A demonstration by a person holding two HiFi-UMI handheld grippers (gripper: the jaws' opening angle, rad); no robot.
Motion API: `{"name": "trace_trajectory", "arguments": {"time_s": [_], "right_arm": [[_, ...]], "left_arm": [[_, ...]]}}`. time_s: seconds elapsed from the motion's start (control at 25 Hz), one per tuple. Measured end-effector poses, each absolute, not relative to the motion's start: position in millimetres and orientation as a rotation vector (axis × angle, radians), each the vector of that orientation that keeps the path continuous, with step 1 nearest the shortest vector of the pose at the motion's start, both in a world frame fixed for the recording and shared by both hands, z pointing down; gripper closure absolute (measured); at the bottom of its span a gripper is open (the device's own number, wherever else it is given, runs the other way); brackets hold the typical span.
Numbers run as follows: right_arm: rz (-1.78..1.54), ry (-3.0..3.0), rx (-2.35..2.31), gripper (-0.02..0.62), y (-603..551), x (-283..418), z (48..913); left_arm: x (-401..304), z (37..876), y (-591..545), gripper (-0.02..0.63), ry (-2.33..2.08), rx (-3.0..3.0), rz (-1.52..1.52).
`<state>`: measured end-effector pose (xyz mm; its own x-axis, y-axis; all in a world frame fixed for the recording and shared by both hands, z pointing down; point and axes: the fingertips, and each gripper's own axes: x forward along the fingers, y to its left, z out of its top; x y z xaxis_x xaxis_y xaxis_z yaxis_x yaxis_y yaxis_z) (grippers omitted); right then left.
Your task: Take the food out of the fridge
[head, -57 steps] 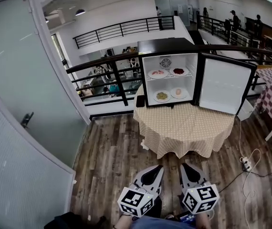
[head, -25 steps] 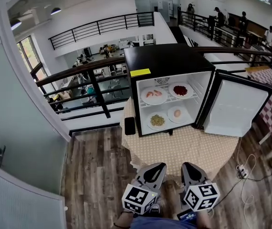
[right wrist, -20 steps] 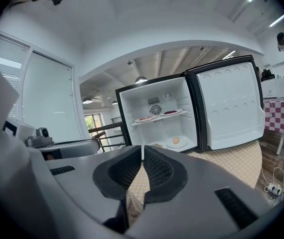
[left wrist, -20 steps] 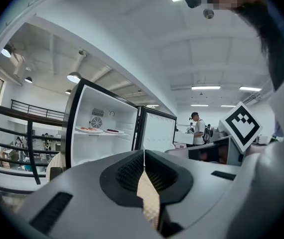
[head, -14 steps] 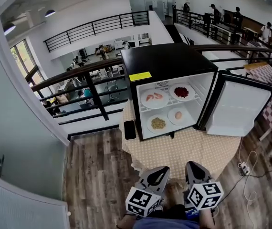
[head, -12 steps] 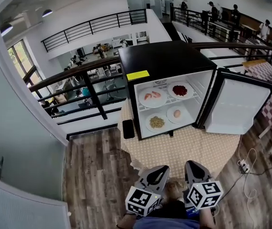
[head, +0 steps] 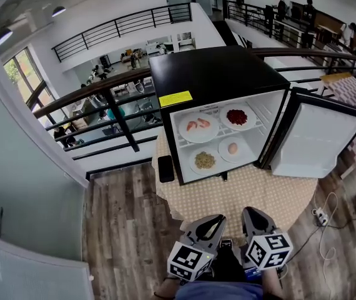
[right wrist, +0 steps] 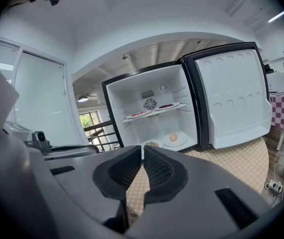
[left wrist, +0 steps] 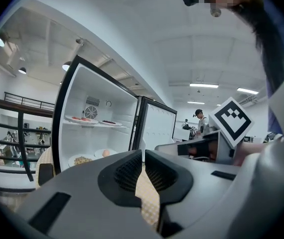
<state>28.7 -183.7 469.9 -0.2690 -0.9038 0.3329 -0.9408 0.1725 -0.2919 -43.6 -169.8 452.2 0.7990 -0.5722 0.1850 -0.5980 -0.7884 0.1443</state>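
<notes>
— Where is the food (head: 205, 160) sitting?
— Inside the fridge (head: 215, 74), on four plates (head: 198, 130): two are resting on the upper shelf (head: 218, 129), two below. The fridge is standing on the counter (head: 271, 195), its door (head: 318, 142) hanging open.
— And the grippers?
— The left gripper (head: 218, 218) and right gripper (head: 248, 212) are hovering side by side before the counter, jaws closed together, gripping nothing.

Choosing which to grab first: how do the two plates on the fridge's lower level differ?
The left plate holds a spread heap of yellowish-green food; the right plate holds a single small round tan piece. The left plate sits by the fridge side wall, the right plate toward the open door. Both are white, round and lie flat.
</notes>
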Motion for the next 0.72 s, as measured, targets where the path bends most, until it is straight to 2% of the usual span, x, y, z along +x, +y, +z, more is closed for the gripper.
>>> {"name": "trace_trajectory", "arguments": {"time_s": [0.36,0.72], "right_arm": [[0.822,-2.349,1.831,0.566,-250,59,490],[0.989,-2.287,1.774,0.566,-301,96,551]], "left_arm": [[-13,455,-243,0.588,-0.998,2.843,0.200],[16,513,-308,0.588,-1.022,2.725,0.235]]}}
